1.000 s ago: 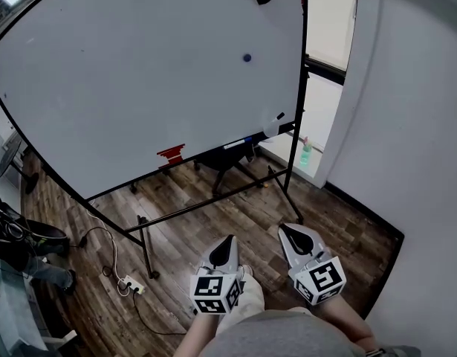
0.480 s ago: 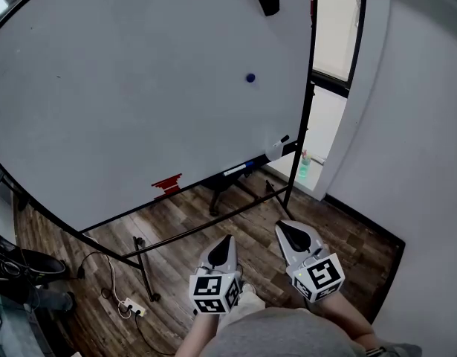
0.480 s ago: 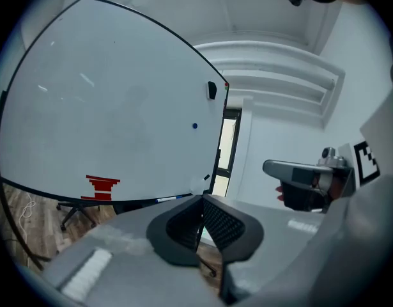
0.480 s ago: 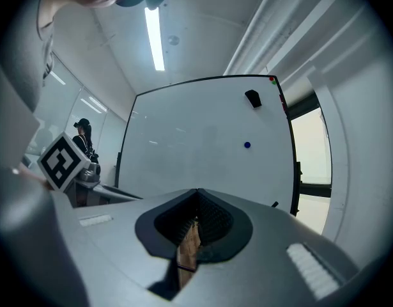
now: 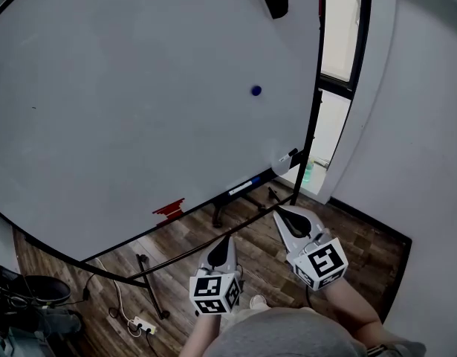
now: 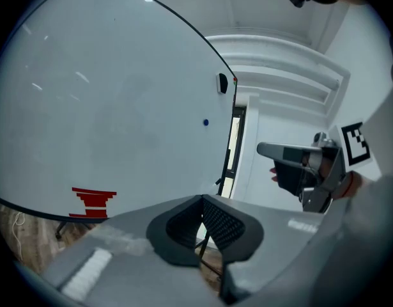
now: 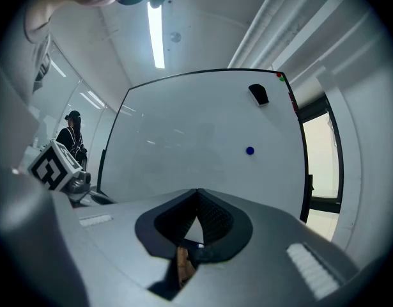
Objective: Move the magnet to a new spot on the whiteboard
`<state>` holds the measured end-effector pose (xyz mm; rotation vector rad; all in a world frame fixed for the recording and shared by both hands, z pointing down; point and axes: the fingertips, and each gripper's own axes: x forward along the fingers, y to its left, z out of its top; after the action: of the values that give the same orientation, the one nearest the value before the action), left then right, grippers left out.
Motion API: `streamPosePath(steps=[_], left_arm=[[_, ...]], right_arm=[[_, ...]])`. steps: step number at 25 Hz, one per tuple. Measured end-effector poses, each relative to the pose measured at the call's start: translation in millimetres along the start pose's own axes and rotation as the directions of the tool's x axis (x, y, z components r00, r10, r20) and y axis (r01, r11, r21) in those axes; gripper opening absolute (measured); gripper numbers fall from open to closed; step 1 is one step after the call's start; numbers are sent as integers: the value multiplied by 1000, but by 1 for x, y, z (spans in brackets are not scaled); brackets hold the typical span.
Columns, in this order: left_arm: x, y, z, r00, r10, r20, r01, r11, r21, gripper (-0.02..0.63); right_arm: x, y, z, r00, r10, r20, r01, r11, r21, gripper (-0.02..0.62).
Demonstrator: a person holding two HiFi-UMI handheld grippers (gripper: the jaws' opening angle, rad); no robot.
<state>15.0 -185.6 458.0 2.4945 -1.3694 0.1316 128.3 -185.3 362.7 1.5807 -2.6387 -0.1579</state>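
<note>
Both the left gripper (image 5: 227,239) and the right gripper (image 5: 279,213) are kept shut and empty, having been carried nearer than a second ago to the whiteboard (image 5: 139,88), where the blue magnet (image 5: 255,91) is stuck, well apart from both.

1. A dark wood-plank floor (image 5: 362,233) is running underfoot.
2. A plain white wall (image 5: 429,125) is rising at the right.
3. Daylight is coming through a tall, dark-framed window (image 5: 338,28).
4. A ceiling tube light (image 7: 156,31) is glowing overhead.
5. A white power strip (image 5: 144,323) is lying on the floor among cables.
</note>
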Motion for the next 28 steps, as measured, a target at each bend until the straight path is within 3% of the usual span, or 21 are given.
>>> streamPosePath(steps=[8,22,28], left_arm=[[24,33,1,1000,4,-14,-4,1000,-13,5],[48,72,6,993,114,-8,-114,992,-45,3],[67,82,15,990,142,14,-141,989,-49,5]], right_arm=[[66,-49,33,998,-38,47,39,999,-21,2],[158,-126,85,991,-72,112,85,990,-109,3],[193,-150,86,993,-74,90,84,990,-113,65]])
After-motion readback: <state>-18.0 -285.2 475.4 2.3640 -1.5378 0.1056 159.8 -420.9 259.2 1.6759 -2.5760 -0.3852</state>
